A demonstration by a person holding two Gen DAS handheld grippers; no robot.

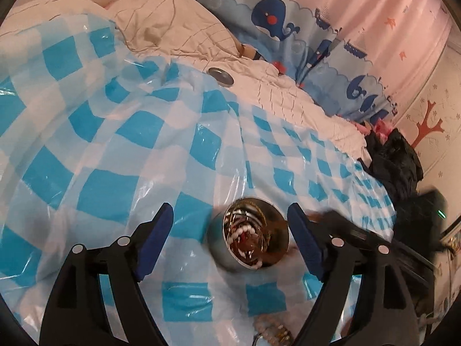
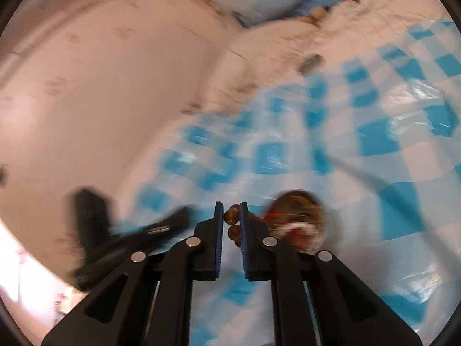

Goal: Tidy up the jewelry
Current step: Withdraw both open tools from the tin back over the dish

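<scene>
A round metal tin (image 1: 250, 236) full of tangled jewelry, with a white bead strand showing, sits on the blue-and-white checked plastic sheet (image 1: 115, 155). My left gripper (image 1: 230, 219) is open, its blue pads on either side of the tin without touching it. The tin shows blurred in the right wrist view (image 2: 299, 225). My right gripper (image 2: 231, 219) is shut on an amber bead bracelet (image 2: 232, 225), held just left of the tin. The right gripper shows blurred in the left wrist view (image 1: 345, 230), right of the tin.
The tin's lid (image 1: 221, 75) lies far back on the cream quilt (image 1: 178, 28). More beaded jewelry (image 1: 272, 333) lies on the sheet at the bottom edge. Black clothing (image 1: 397, 158) is piled at the right. Whale-print curtains (image 1: 288, 20) hang behind the bed.
</scene>
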